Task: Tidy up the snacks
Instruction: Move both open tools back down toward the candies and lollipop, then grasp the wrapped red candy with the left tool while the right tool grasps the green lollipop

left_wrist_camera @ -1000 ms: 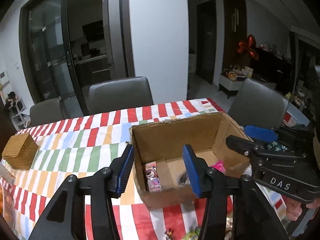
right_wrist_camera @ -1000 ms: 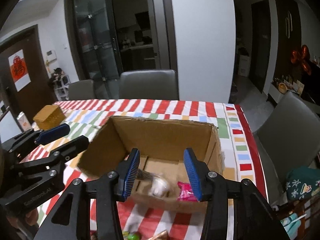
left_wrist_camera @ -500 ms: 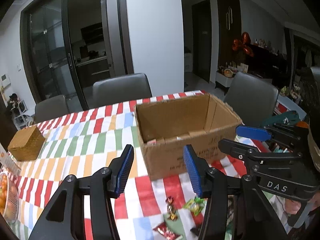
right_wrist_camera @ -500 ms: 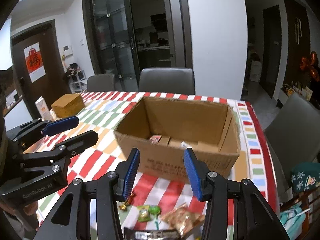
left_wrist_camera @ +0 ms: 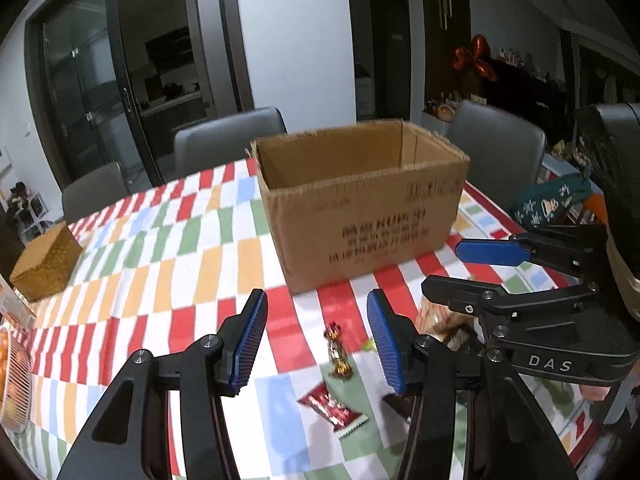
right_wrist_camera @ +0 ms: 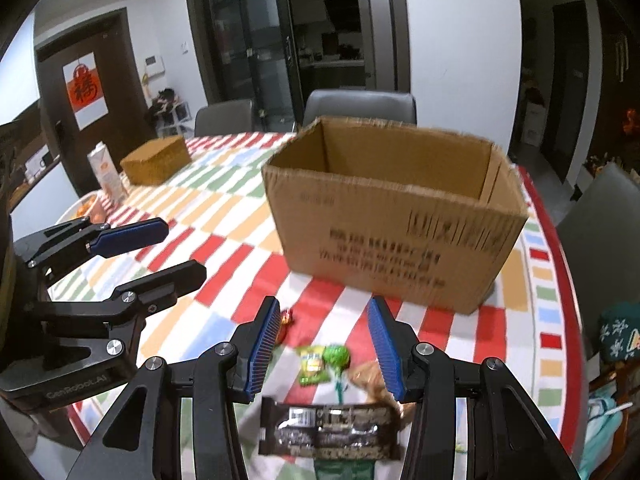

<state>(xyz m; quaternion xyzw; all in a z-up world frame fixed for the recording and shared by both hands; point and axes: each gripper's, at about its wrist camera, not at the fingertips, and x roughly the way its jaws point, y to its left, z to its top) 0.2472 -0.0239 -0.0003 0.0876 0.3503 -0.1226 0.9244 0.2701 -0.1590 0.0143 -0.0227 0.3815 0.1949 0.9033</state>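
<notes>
An open cardboard box [left_wrist_camera: 360,204] [right_wrist_camera: 396,220] stands on the striped tablecloth; its inside is hidden from here. Loose snacks lie in front of it: a gold-red candy [left_wrist_camera: 338,350], a red wrapper [left_wrist_camera: 332,404], a green packet [right_wrist_camera: 314,362], a green lollipop [right_wrist_camera: 337,356], a tan snack bag [right_wrist_camera: 370,374] and a black bar [right_wrist_camera: 328,426]. My left gripper [left_wrist_camera: 316,344] [right_wrist_camera: 160,252] is open and empty above the candies. My right gripper [right_wrist_camera: 324,350] [left_wrist_camera: 464,268] is open and empty above the green packet and the black bar.
A woven basket box [left_wrist_camera: 46,262] [right_wrist_camera: 156,160] sits at the table's far left. A carton [right_wrist_camera: 106,172] and a fruit bowl [left_wrist_camera: 14,380] stand at the left edge. Grey chairs [left_wrist_camera: 230,140] surround the table. The table's right edge [right_wrist_camera: 560,280] is near the box.
Both grippers have drawn back and down from over the box to the near side of the table. The snacks on the cloth have come into view. Both stay open.
</notes>
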